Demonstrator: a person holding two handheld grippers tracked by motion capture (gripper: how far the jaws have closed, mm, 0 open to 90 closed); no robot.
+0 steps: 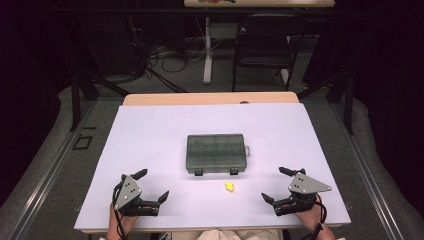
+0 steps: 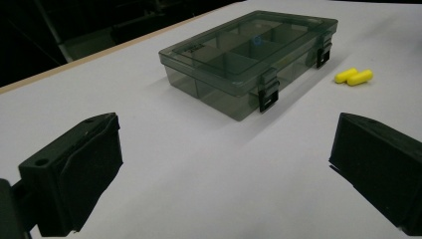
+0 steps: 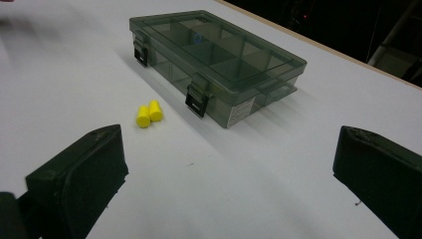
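Note:
A smoky transparent compartment box (image 1: 216,153) lies closed in the middle of the white table (image 1: 150,130), its two black latches facing me. Two small yellow earplugs (image 1: 229,187) lie side by side just in front of its right latch. My left gripper (image 1: 152,185) rests near the front left, open and empty, looking at the box (image 2: 249,57) and the earplugs (image 2: 354,76). My right gripper (image 1: 279,184) rests at the front right, open and empty too, with the box (image 3: 214,62) and earplugs (image 3: 149,113) ahead of it.
Beyond the table's far edge stand a dark folding chair (image 1: 265,47) and a white table leg (image 1: 207,55) among cables on the floor. A wooden strip (image 1: 210,98) borders the far edge of the white surface.

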